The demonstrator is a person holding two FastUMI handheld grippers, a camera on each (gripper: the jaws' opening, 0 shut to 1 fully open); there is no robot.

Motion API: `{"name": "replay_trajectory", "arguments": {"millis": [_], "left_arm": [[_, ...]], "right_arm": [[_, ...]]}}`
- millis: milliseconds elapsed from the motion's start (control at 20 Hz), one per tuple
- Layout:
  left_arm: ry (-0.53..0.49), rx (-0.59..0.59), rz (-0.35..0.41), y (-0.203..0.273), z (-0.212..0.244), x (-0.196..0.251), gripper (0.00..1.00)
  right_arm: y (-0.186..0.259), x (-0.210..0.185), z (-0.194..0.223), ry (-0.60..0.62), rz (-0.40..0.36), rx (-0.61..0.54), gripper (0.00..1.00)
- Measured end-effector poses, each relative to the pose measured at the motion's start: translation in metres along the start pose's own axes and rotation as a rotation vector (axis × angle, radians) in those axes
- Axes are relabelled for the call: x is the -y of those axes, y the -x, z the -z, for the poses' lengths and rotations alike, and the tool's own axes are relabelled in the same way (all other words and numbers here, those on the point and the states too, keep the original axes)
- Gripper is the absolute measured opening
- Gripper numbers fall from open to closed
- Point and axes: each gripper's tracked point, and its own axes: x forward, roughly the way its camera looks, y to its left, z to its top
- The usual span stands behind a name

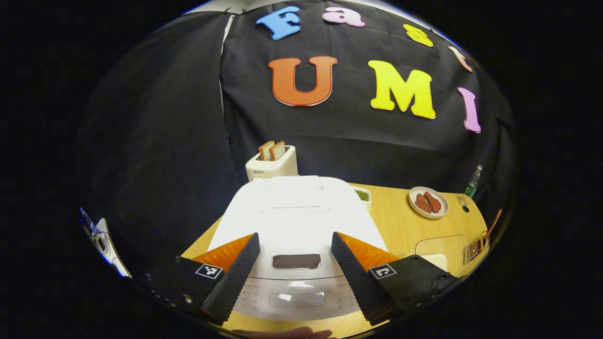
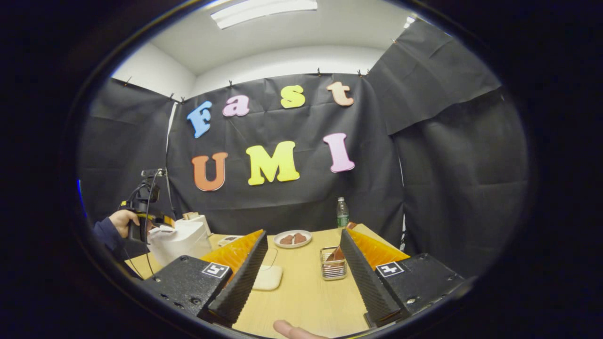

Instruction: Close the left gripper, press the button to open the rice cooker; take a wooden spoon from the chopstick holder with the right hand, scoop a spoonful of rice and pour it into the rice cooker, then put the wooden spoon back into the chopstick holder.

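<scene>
White rice cooker [image 1: 294, 214] under my left tool [image 1: 294, 270], jaws wide; unclosed, they'll straddle its button [image 1: 296, 261].

White rice cooker [image 1: 297, 212], lid shut; wooden spoon [image 1: 492, 228] leans upright in the wire chopstick holder [image 1: 476, 247].

On the counter [image 2: 301, 292], the toaster [image 1: 272, 165] stands behind the rice cooker [image 1: 297, 212]; the plate [image 1: 427, 202], bottle [image 1: 473, 183] and chopstick holder [image 1: 476, 247] lie right.

white rice cooker [image 1: 297, 212], tan wooden table [image 1: 400, 226], green-labelled bottle [image 2: 342, 214]
</scene>
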Motion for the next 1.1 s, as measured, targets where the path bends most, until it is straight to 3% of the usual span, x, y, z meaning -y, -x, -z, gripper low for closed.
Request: {"name": "replay_trajectory", "arguments": {"millis": [600,800,1000,1100], "left_arm": [[0.009,0.351,0.100,0.140,-0.055,0.034,0.96],[-0.002,0.459,0.145,0.185,-0.053,0.050,0.95],[0.048,0.487,0.212,0.221,-0.032,0.064,0.95],[0.061,0.483,0.194,0.227,-0.019,0.058,0.95]], "right_arm": [[0.000,0.015,-0.013,-0.028,0.032,0.006,1.00],[0.002,0.007,-0.017,-0.009,0.020,0.006,0.99],[-0.002,-0.002,-0.023,0.033,0.012,0.003,0.99],[-0.006,-0.007,-0.023,0.052,0.008,-0.009,0.99]]}}
